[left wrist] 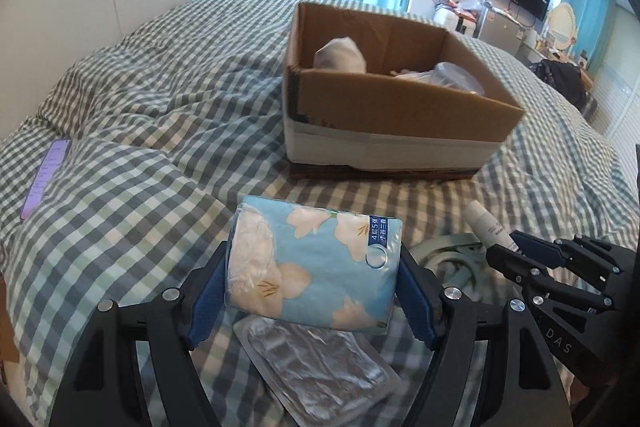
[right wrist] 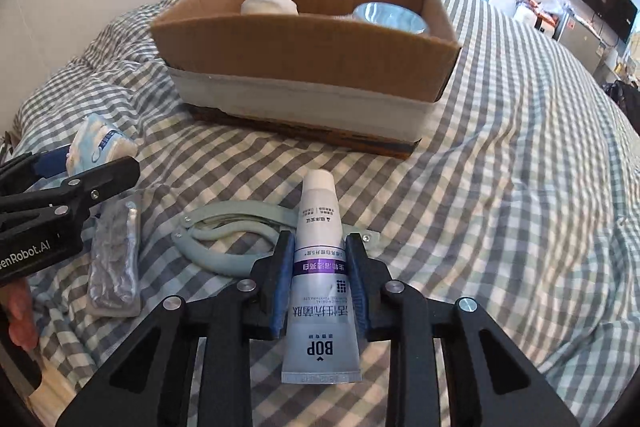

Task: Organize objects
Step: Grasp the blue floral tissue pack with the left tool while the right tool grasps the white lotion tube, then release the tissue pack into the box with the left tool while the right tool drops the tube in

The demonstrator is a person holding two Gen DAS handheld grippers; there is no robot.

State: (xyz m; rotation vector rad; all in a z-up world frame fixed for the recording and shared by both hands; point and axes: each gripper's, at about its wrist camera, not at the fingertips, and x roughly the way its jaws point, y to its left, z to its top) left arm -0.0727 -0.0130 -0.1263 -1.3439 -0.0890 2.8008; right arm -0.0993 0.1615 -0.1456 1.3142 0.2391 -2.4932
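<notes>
My left gripper is shut on a blue floral tissue pack, held just above the checked bed cover. My right gripper is shut on a white BOP toothpaste tube, cap pointing away from me. The open cardboard box stands ahead on the bed; it also shows in the right wrist view. It holds a white wrapped bundle and a clear-wrapped round item. In the left wrist view the right gripper sits at lower right with the tube.
A silver blister pack lies under the tissue pack, also in the right wrist view. A pale green plastic hanger lies beside the tube. A phone lies on the left of the bed. A TV and a cluttered desk stand at far right.
</notes>
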